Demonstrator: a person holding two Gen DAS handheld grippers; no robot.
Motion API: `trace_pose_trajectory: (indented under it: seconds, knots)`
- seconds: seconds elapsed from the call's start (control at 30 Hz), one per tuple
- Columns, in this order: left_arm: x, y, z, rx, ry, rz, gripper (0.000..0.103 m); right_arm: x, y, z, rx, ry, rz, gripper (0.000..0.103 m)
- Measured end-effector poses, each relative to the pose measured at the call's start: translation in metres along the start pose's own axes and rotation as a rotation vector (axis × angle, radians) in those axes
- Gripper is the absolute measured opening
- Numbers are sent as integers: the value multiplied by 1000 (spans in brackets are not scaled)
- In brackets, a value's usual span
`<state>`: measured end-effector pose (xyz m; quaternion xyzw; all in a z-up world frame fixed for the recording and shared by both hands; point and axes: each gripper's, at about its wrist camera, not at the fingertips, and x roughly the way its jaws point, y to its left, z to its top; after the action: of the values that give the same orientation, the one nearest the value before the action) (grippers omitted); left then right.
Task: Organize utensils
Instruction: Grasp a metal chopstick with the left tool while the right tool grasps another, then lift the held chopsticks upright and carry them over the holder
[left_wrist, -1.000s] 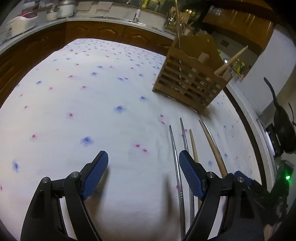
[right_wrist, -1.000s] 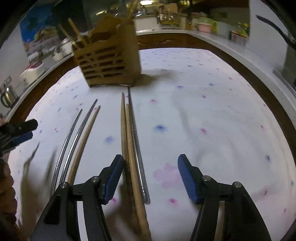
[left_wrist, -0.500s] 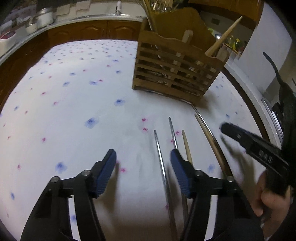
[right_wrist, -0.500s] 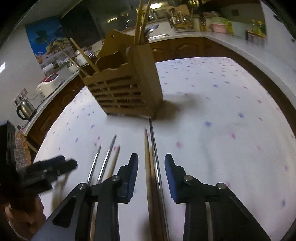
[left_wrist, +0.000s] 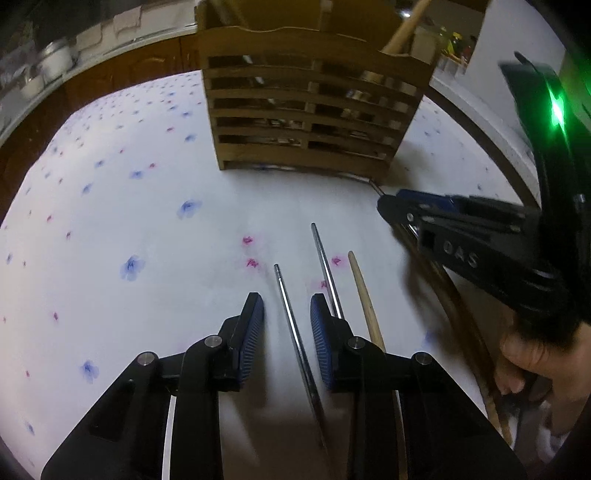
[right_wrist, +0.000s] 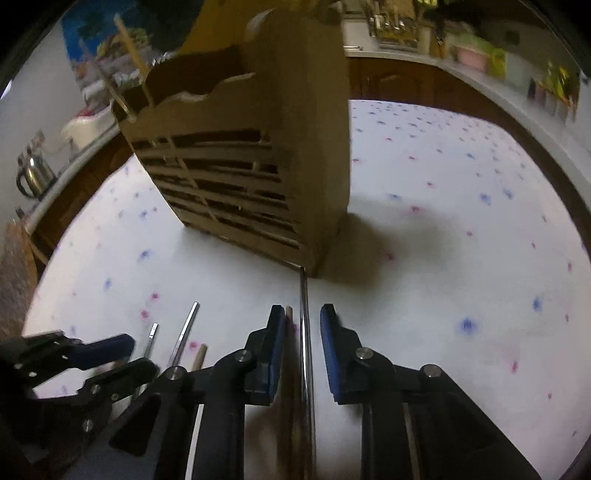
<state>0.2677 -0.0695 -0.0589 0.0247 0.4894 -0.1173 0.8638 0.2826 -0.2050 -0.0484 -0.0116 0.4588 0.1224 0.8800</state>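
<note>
A slatted wooden utensil holder (left_wrist: 314, 110) stands on the flowered cloth with chopsticks lying in front of it. My left gripper (left_wrist: 286, 325) straddles one metal chopstick (left_wrist: 281, 288); its jaws are closing, with gaps on both sides of the stick. A second metal chopstick (left_wrist: 322, 251) and a wooden one (left_wrist: 364, 291) lie just to its right. My right gripper (right_wrist: 303, 332) straddles another metal chopstick (right_wrist: 304, 295), its jaws also closing and a gap still showing. A wooden chopstick (right_wrist: 289, 317) lies along its left pad. The holder (right_wrist: 258, 166) looms close ahead.
The white cloth (left_wrist: 129, 221) with blue and pink flowers covers the table. A hand (left_wrist: 532, 350) holds the right gripper (left_wrist: 397, 206) at the right of the left wrist view. A kettle (right_wrist: 33, 177) and kitchen counters ring the table beyond its dark wooden edge.
Both grippers moved forward toward the holder, which now looks much larger. Both jaws narrowed from wide open to a slim gap, each around a metal chopstick. The right gripper came into the left view.
</note>
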Motion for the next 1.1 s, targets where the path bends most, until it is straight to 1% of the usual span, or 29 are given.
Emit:
trace_pose_trajectory:
  seconds: [0.03,0.1,0.13,0.17,0.33,0.4,0.53,0.77,0.87,0.93,0.97,1.0,1.1]
  knots:
    - [0,-1,0,10,-5,10,20,1,1,1,0,2,-6,19]
    - [0,-3,0,21,-15,19,8,3,1,2,1,0,-18,13]
    - [0,-2,-1,20,-17,16,7,3,1,1,4,-4,-21,8]
    - [0,-1,-1,15,-17,11,6,2,0,0,14,-7,-11,7]
    - [-7,6,-2,-22,-42,-26,4,-9,-9,-5,76,-21,31,5]
    - [-16,11,-3,-37,-60,-38,0,-22,-13,-8,111,-46,73,5]
    - [-37,17,-3,-59,-104,-66,0,-50,-19,-14,154,-99,125,5]
    - [-83,31,-7,-98,-179,-133,0,-104,-26,-23,201,-212,158,5]
    - [-100,37,-8,-117,-205,-162,0,-128,-21,-25,203,-257,165,4]
    - [-107,40,-9,-110,-219,-162,0,-143,-17,-26,198,-289,169,4]
    - [-107,40,-9,-96,-214,-160,0,-151,-15,-26,191,-304,170,4]
    - [-101,40,-8,-75,-183,-164,0,-156,-14,-26,186,-311,171,4]
    - [-81,37,-11,-62,-100,-148,2,-167,-12,-28,186,-332,177,5]
